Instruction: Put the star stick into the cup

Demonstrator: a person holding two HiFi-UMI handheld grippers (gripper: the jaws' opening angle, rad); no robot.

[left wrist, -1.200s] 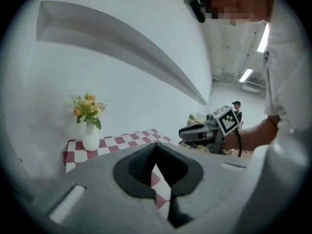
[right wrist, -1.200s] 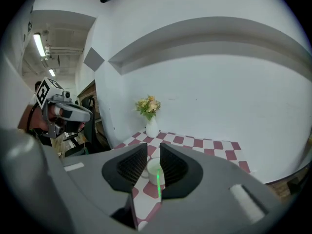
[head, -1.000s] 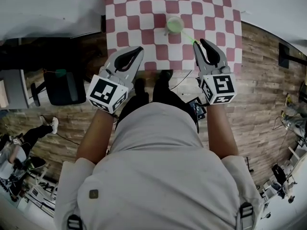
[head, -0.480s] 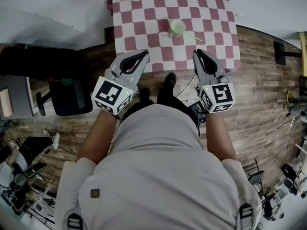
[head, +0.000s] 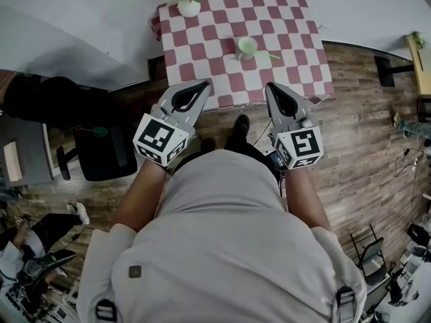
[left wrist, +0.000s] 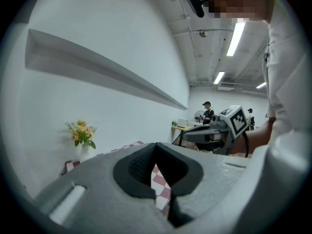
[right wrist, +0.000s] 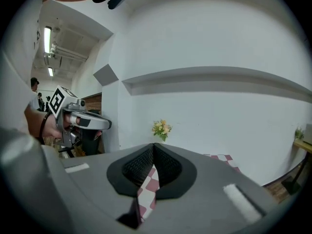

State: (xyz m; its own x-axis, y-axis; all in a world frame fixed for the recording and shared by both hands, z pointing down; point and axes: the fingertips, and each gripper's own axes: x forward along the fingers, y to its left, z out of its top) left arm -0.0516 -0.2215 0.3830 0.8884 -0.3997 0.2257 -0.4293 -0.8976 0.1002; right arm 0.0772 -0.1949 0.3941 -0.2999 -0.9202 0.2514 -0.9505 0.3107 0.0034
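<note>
A pale green cup (head: 247, 46) stands near the middle of the red-and-white checked table (head: 202, 52). A thin green stick (head: 271, 55) pokes out to the cup's right; I cannot tell whether its other end sits inside the cup. My left gripper (head: 203, 85) and right gripper (head: 271, 87) hang over the floor just in front of the table's near edge, well short of the cup. Both are shut with nothing between the jaws. In the left gripper view the left gripper (left wrist: 156, 146) points past the table, and the right gripper (right wrist: 154, 146) does likewise in its own view.
A white vase of yellow flowers (head: 187, 4) stands on the table's far left corner, against a white wall. A black chair (head: 104, 155) sits on the wood floor to the left. Another chair (head: 367, 249) and gear stand at the lower right; a seated person (head: 23, 237) is at the lower left.
The person has stepped back from the table. Both grippers have drawn away from the cup; the right one was next to the stick's end a second ago. Both jaws stay shut.
</note>
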